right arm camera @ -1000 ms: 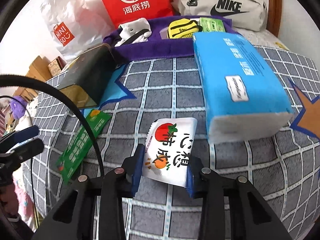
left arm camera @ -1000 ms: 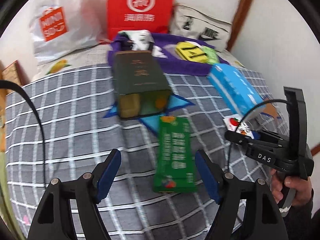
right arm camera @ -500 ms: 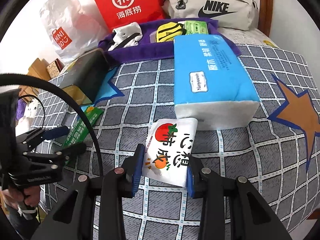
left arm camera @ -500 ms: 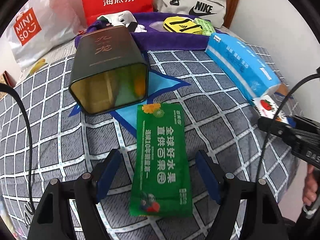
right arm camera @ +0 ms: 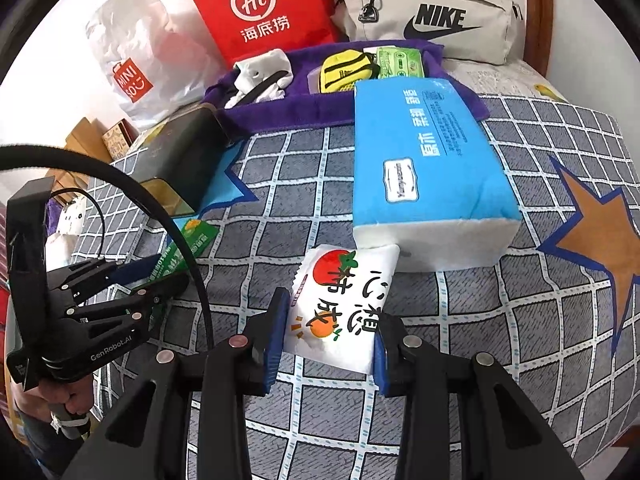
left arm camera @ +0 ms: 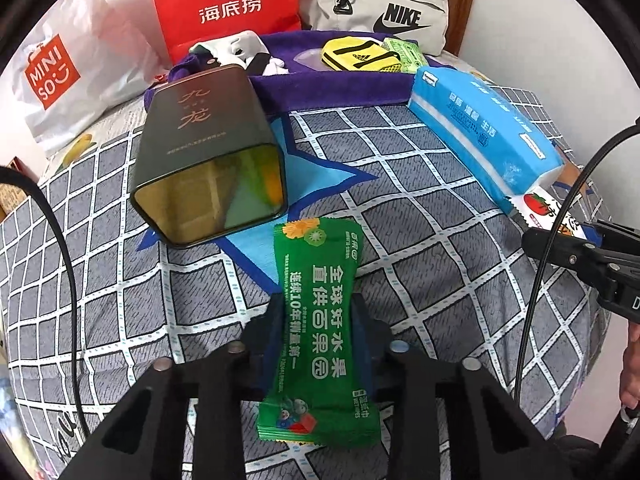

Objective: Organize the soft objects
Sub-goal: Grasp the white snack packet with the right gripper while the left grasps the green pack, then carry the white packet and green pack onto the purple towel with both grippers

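Observation:
My left gripper (left arm camera: 318,332) is shut on a green wet-wipes pack (left arm camera: 318,320), pinching its middle just above the checked bedspread. My right gripper (right arm camera: 330,330) is shut on a white tissue pack with a red tomato print (right arm camera: 342,304), which touches a large blue tissue pack (right arm camera: 424,160). A purple fabric tray (right arm camera: 280,110) at the back holds a white soft item (right arm camera: 260,78), a yellow pouch (right arm camera: 344,72) and a green pack (right arm camera: 400,62). The left gripper also shows in the right wrist view (right arm camera: 156,280).
A dark tin box (left arm camera: 208,152) lies on its side beside the purple tray. A red paper bag (left arm camera: 228,4), a white Miniso bag (left arm camera: 60,68) and a beige Nike bag (left arm camera: 384,0) stand against the wall. The bed edge is near on the right.
My left gripper has closed on the green wipes pack, which it only straddled with open jaws before. My right gripper has kept its hold on the tomato tissue pack.

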{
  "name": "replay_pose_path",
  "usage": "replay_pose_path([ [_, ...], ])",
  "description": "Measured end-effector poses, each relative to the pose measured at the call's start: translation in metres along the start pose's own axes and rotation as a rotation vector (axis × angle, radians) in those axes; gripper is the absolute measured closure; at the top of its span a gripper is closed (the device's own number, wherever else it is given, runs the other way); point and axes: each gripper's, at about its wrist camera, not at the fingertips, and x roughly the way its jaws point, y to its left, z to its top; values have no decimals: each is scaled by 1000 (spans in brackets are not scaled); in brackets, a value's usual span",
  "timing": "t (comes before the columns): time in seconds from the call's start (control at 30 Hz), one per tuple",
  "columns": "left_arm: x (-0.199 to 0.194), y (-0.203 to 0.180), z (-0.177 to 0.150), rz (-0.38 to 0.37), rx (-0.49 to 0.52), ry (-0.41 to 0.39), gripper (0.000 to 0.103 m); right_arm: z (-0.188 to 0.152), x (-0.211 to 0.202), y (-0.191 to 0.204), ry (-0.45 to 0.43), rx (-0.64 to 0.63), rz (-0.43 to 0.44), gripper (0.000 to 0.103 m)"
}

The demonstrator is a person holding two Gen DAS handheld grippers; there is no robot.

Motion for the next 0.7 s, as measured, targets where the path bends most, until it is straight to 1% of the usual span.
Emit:
replay_pose_path([
  [0.1, -6, 5, 1, -14, -23, 4, 76, 2, -3, 0, -4, 2, 9, 67],
  [0.23, -22, 10, 1, -18, -34, -19, 76, 6, -11, 2, -15, -9, 23, 66],
  [0.3, -29, 10, 3, -28, -35, -26, 76, 9, -16, 4, -20, -24, 28, 66],
  [0.53, -50, 9, 9, -28, -27, -58, 76, 13, -26, 8, -25, -51, 47, 66],
  [0.7, -58, 10, 18, -40, -28, -79, 76, 14, -33, 12, -25, -66, 65, 67],
])
